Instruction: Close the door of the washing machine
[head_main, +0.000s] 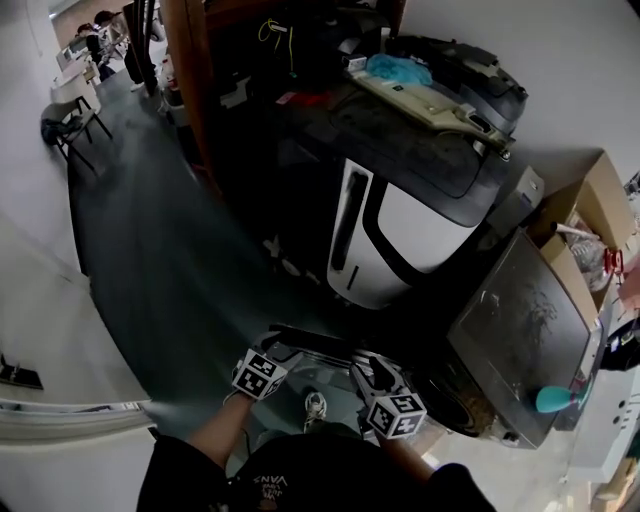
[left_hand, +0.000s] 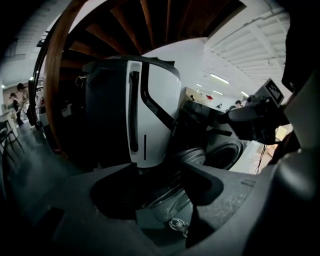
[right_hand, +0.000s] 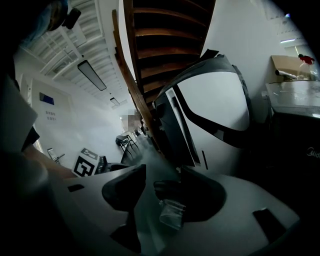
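The dark front-loading washing machine stands at the lower right, its round drum opening uncovered. Its round door hangs swung out toward me, chrome rim showing in the left gripper view. My left gripper is just at the door's near edge with its jaws apart; the door lies beyond them, untouched. My right gripper is beside it, closer to the machine, jaws apart. A dark edge with a clear plastic piece sits in the gap, and I cannot tell if it touches the pads.
A big white-and-black machine stands just left of the washer, under a wooden staircase. Cardboard boxes are at the right. My shoe is below the door. A chair stands far off on the dark floor.
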